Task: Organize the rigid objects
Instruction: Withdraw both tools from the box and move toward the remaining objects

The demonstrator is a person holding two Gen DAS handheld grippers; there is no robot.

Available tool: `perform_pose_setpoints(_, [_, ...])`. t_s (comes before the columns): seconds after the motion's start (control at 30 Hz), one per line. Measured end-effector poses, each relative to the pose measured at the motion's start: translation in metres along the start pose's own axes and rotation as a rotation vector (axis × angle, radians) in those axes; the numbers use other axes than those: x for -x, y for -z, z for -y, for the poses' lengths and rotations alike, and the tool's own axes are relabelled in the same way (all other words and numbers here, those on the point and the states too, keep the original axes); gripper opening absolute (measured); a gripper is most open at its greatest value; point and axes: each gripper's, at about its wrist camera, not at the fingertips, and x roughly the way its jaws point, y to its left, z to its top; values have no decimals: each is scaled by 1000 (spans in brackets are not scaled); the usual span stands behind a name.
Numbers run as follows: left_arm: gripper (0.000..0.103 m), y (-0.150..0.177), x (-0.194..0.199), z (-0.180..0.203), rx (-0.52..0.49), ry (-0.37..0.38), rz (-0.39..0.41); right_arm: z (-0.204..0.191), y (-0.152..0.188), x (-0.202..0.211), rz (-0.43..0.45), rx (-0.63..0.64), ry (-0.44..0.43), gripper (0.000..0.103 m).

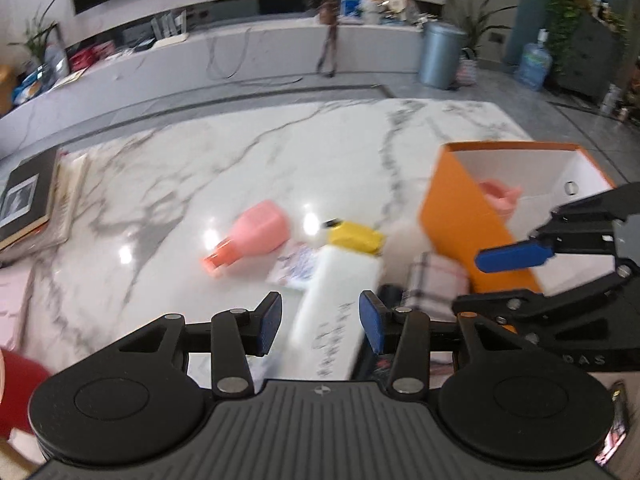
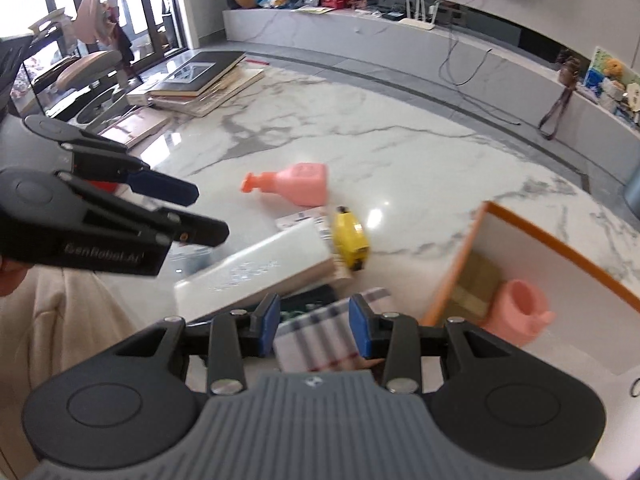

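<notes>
My left gripper (image 1: 320,322) hovers open over a long white box (image 1: 340,300) that lies flat on the marble table. The right wrist view shows the left gripper (image 2: 212,216) with nothing between its fingers. My right gripper (image 2: 314,322) is open above a plaid item (image 2: 320,336), and its pads are not pressing on it. Beyond the white box (image 2: 256,272) lie a yellow object (image 2: 350,240) and a pink bottle (image 2: 300,184) on its side. At the right stands an orange box (image 2: 560,248) with a pink cup (image 2: 520,308) inside.
A stack of books (image 2: 200,76) sits at the table's far left corner. A printed leaflet (image 1: 296,266) lies under the white box's far end. A dark item (image 1: 390,292) shows beside the plaid one. A beige sleeve (image 2: 72,340) is at the lower left.
</notes>
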Motion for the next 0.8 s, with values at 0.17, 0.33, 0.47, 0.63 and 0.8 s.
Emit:
perform_pose_setpoints(0.17, [53, 5, -1, -23, 24, -38, -28, -14, -6, -19, -30, 2, -13, 39])
perform_pose_setpoints(0.33, [67, 11, -15, -47, 129, -82, -80, -17, -12, -41, -65, -11, -4, 39])
perform_pose_setpoints(0.47, [67, 16, -25, -55, 200, -70, -99, -15, -14, -54, -93, -26, 8, 39])
perform_pose_setpoints(0.63, [68, 14, -29, -27, 66, 66, -79, -10, -20, -62, -165, 34, 31, 43])
perform_pose_setpoints(0.8, [74, 9, -42, -4, -46, 109, -109, -7, -20, -64, -254, 158, 54, 48])
